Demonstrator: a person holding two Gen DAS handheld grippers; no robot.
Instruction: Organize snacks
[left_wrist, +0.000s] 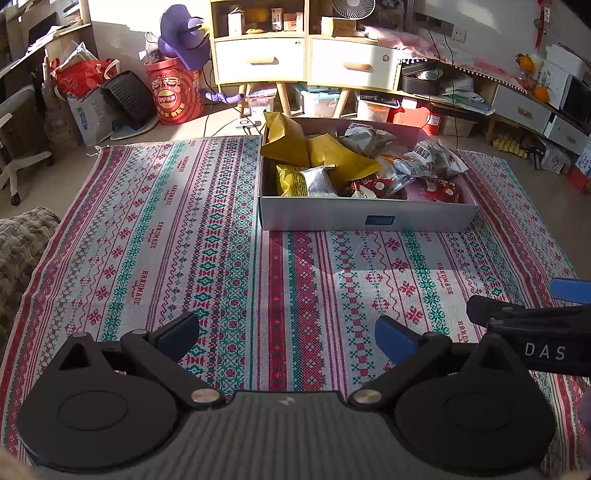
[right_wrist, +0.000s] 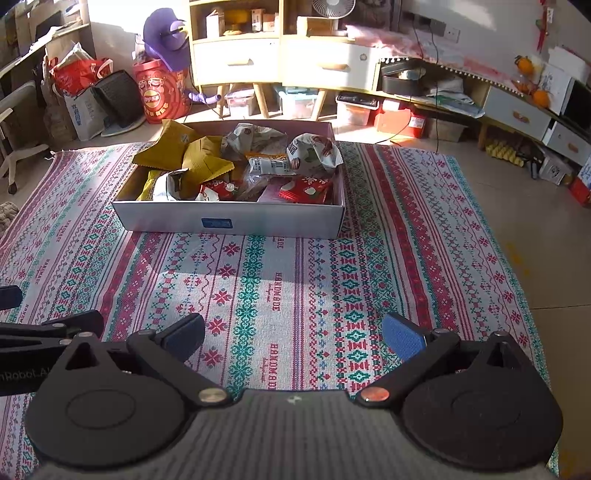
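So we've got both hand-held grippers hovering low over the patterned rug (left_wrist: 184, 236), side by side. The left hand-held gripper (left_wrist: 286, 338) has its blue-padded fingers spread wide with nothing between them, and the right hand-held gripper (right_wrist: 293, 338) is the same, wide apart and holding nothing. Ahead of us the white cardboard box (left_wrist: 332, 216) sits on the rug, and the snacks are all piled inside it: yellow bags (left_wrist: 291, 136) at the left end, a silver packet (left_wrist: 319, 181) near the front wall, red wrappers (right_wrist: 304, 188) and white printed bags (right_wrist: 312, 153) toward the right. Behind it there's a red snack bucket (left_wrist: 173, 96) on the floor by the cabinet (left_wrist: 306, 62).
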